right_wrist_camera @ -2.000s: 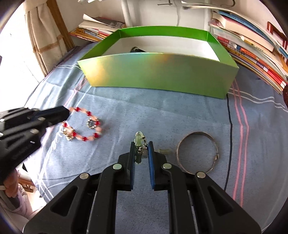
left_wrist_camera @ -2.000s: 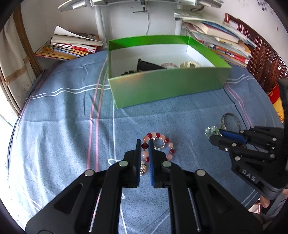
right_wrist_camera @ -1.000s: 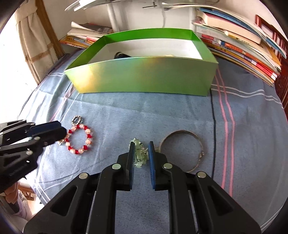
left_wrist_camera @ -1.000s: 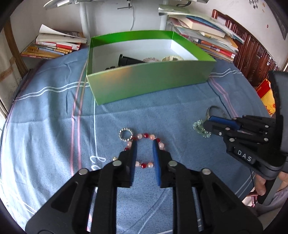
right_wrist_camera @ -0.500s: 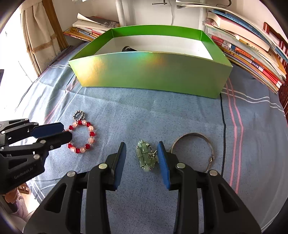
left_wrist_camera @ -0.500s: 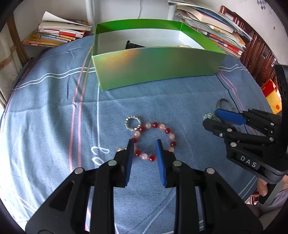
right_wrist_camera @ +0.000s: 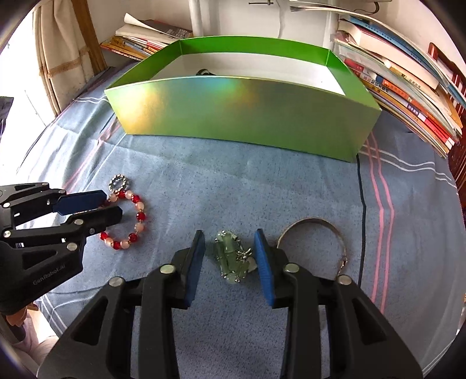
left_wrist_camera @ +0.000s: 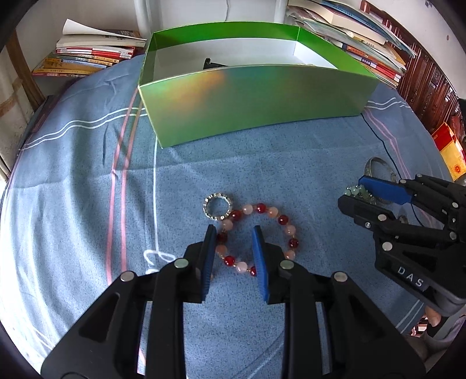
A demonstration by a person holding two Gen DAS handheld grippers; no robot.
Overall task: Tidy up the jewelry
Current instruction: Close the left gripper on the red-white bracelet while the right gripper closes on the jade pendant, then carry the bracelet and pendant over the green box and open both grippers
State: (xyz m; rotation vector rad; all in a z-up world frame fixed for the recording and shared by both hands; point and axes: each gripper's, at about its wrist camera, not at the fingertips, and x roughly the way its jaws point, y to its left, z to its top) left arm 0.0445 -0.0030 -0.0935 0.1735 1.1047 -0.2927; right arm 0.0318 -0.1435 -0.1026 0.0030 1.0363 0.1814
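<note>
A red and pink bead bracelet (left_wrist_camera: 262, 230) with a small silver ring (left_wrist_camera: 218, 206) lies on the blue cloth. My left gripper (left_wrist_camera: 234, 233) is open, its fingers astride the bracelet's near-left part. A pale green jade bracelet (right_wrist_camera: 231, 256) lies between the open fingers of my right gripper (right_wrist_camera: 230, 239). A silver bangle (right_wrist_camera: 314, 236) lies just right of it. The green box (left_wrist_camera: 256, 96) stands behind, with a dark item (left_wrist_camera: 212, 64) inside. The bead bracelet (right_wrist_camera: 128, 215) and left gripper (right_wrist_camera: 107, 207) show at the left of the right wrist view.
Stacks of books (right_wrist_camera: 407, 87) lie right of the box and more books (left_wrist_camera: 87, 55) to its left rear. A white post (right_wrist_camera: 198, 17) stands behind the box. A dark cord (right_wrist_camera: 361, 204) runs along the cloth at the right.
Both grippers have opened: the left one let go of the bead bracelet, the right one let go of the jade bracelet. Both pieces now lie on the cloth between the fingers.
</note>
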